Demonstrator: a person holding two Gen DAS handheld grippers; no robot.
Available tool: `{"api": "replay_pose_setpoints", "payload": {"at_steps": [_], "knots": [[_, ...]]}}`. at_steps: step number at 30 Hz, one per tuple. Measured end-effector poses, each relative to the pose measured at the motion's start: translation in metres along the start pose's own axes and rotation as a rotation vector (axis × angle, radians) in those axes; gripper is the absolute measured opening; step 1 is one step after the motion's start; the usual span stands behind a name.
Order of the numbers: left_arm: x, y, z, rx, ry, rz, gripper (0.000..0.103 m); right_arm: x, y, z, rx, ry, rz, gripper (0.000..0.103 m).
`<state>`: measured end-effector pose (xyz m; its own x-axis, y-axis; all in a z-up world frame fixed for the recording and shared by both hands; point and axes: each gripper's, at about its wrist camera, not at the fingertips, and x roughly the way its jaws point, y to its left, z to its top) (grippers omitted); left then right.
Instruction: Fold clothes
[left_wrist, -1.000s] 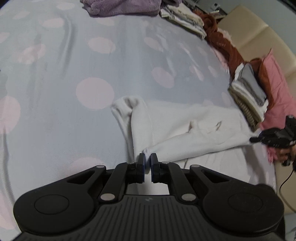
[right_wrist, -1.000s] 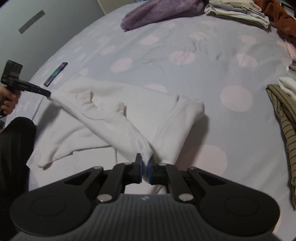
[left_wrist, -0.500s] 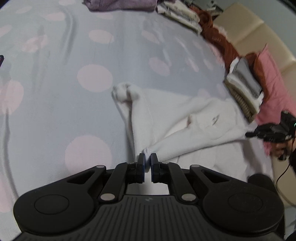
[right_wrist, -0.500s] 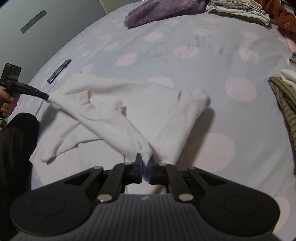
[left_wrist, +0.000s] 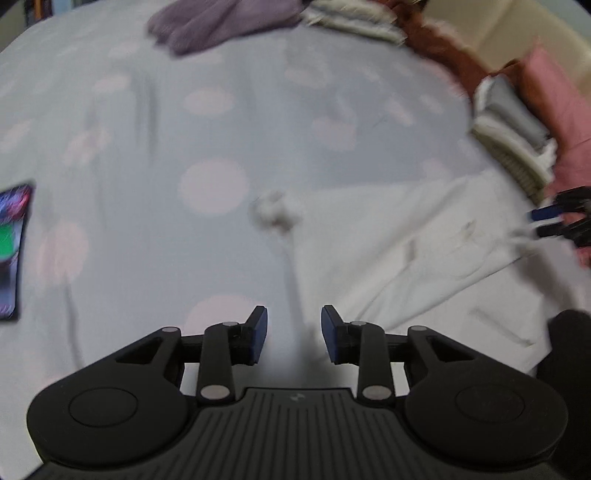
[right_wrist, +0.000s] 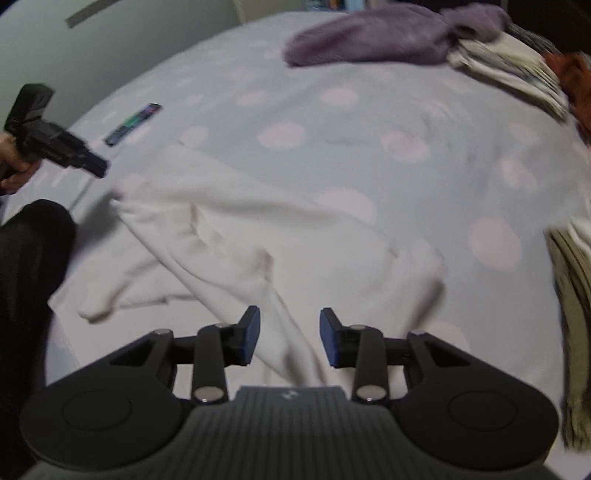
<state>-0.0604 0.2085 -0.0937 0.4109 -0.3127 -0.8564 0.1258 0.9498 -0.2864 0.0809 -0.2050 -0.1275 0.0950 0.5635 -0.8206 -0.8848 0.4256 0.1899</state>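
Note:
A white long-sleeved garment (left_wrist: 391, 236) lies spread on the dotted bed sheet (left_wrist: 229, 122), one sleeve folded across its body (right_wrist: 221, 251). My left gripper (left_wrist: 294, 326) is open, and a narrow edge of the cloth runs loose under the gap between its fingers. My right gripper (right_wrist: 290, 330) is also open, above the end of the folded sleeve, gripping nothing. The right wrist view shows the left gripper (right_wrist: 96, 166) just off the garment's left corner. The right gripper (left_wrist: 543, 221) appears at the right edge of the left wrist view.
A phone (right_wrist: 133, 123) lies on the sheet to the left. A purple towel (right_wrist: 388, 33) and folded stacks (right_wrist: 509, 70) sit at the far side. More folded clothes (left_wrist: 513, 144) and a pink pillow (left_wrist: 557, 103) line the right. A person's dark leg (right_wrist: 29, 280) is near.
Both grippers were shut on the white garment; both have opened and let it drop onto the bed. Both views have shifted and are blurred by motion.

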Motion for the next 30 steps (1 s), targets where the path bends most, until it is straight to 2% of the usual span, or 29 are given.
{"api": "replay_pose_setpoints", "payload": {"at_steps": [1, 3, 7, 12, 15, 16, 17, 18, 19, 24, 28, 30], "knots": [[0.003, -0.007, 0.006, 0.006, -0.017, -0.045, 0.031, 0.009, 0.005, 0.006, -0.017, 0.011, 0.008, 0.039], [0.017, -0.024, 0.016, 0.041, -0.02, -0.077, 0.038, 0.027, 0.015, 0.017, -0.046, 0.031, 0.025, 0.039], [0.062, -0.057, 0.027, 0.114, 0.027, -0.094, 0.04, 0.07, 0.024, 0.037, -0.05, 0.068, 0.052, 0.039], [0.086, -0.062, 0.029, 0.105, 0.071, -0.099, 0.04, 0.101, 0.014, 0.047, 0.007, 0.114, 0.054, 0.039], [0.1, -0.064, 0.03, 0.098, 0.097, -0.102, 0.04, 0.107, 0.011, 0.047, 0.037, 0.111, 0.077, 0.039], [0.104, -0.064, 0.031, 0.095, 0.109, -0.111, 0.039, 0.108, 0.011, 0.046, 0.043, 0.107, 0.087, 0.033], [0.106, -0.064, 0.032, 0.094, 0.12, -0.127, 0.03, 0.107, 0.011, 0.046, 0.038, 0.101, 0.097, 0.024], [0.103, -0.065, 0.028, 0.1, 0.128, -0.142, 0.013, 0.104, 0.012, 0.045, 0.031, 0.093, 0.106, 0.012], [0.101, -0.066, 0.025, 0.108, 0.135, -0.156, 0.008, 0.1, 0.014, 0.045, 0.023, 0.086, 0.114, 0.012], [0.087, -0.069, 0.007, 0.148, 0.171, -0.228, 0.006, 0.075, 0.024, 0.039, -0.017, 0.052, 0.169, 0.011], [0.076, -0.072, -0.008, 0.18, 0.2, -0.285, 0.007, 0.055, 0.041, 0.022, -0.062, 0.074, 0.221, 0.011], [0.068, -0.061, -0.004, 0.139, 0.16, -0.243, 0.01, 0.048, 0.053, 0.01, -0.095, 0.105, 0.237, 0.013]]}}
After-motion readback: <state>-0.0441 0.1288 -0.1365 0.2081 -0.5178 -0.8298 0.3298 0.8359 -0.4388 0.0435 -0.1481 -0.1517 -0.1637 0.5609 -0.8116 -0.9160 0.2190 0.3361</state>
